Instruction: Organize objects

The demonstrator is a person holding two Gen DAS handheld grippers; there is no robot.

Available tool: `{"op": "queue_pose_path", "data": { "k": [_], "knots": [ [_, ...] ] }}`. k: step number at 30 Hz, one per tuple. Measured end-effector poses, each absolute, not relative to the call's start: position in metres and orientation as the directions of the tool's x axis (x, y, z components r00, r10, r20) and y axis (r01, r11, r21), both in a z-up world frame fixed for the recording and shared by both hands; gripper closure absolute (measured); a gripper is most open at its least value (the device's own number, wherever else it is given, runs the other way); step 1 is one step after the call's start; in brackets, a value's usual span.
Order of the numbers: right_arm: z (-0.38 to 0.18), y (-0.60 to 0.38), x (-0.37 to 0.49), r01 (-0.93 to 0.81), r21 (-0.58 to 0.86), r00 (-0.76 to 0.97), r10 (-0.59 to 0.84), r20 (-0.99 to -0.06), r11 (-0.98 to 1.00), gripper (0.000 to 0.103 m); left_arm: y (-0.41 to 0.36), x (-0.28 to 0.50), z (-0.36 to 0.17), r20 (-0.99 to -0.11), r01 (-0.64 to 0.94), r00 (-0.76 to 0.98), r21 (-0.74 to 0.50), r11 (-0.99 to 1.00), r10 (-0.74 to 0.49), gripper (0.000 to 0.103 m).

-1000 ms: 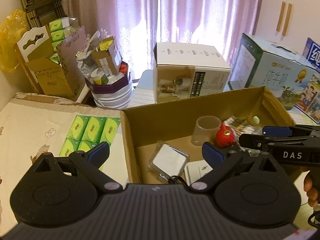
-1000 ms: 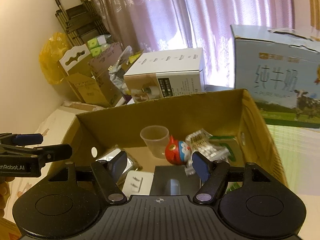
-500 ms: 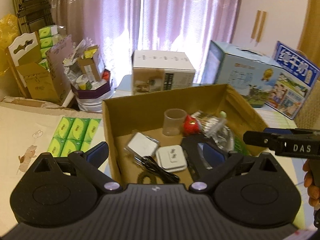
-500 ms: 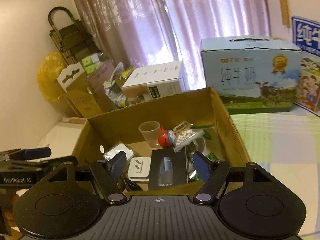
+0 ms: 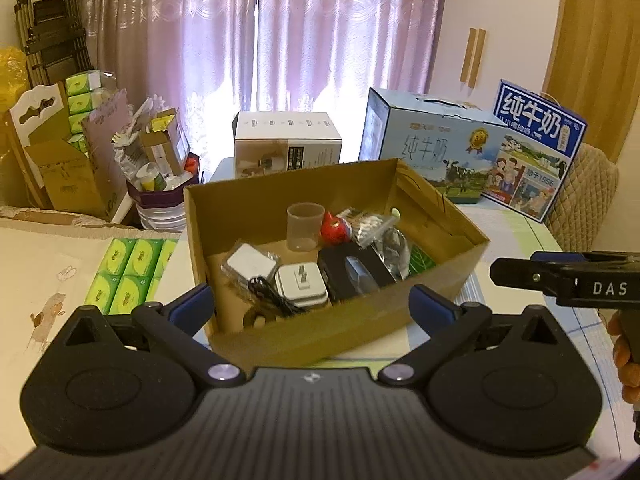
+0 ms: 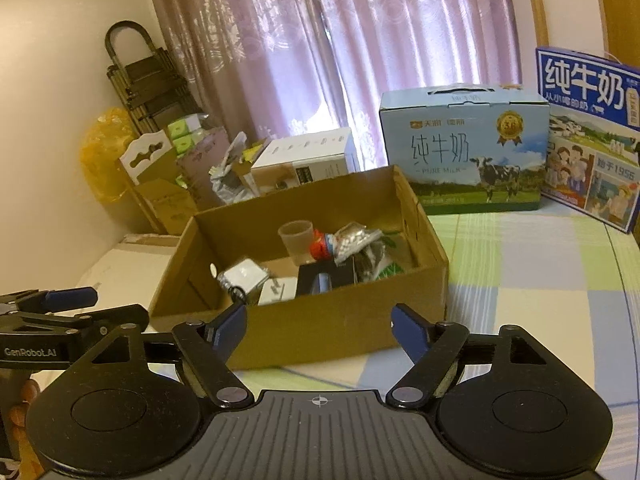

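Both empty: the left hand-held gripper (image 5: pixel 312 306) gapes wide, the right hand-held gripper (image 6: pixel 318 326) is opening, before a filled cardboard box (image 5: pixel 360 320) on the tabletop (image 6: pixel 540 280).

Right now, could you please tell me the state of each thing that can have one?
cardboard box: open-topped, holding items
plastic cup: upright, looks empty
black case: lying flat in the box
left tongs: open, empty
right tongs: opening, nothing between them
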State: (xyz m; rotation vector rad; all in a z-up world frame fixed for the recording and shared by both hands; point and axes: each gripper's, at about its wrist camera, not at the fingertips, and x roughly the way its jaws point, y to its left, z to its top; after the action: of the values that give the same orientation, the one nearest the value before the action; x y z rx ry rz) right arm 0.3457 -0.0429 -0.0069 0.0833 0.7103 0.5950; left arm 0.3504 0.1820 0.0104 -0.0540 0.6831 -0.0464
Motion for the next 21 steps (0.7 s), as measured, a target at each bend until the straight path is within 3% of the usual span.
{"op": "queue_pose_path", "data": {
  "k": [21],
  "knots": [
    [0.004,-0.139,0.232,-0.552,0.317,0.523,0.616,-0.589,0.772,0.026,0.102,0.207,0.020,-0.647,-0.070,0.762,-0.071,0.995,0.007,0.001]
  ]
}}
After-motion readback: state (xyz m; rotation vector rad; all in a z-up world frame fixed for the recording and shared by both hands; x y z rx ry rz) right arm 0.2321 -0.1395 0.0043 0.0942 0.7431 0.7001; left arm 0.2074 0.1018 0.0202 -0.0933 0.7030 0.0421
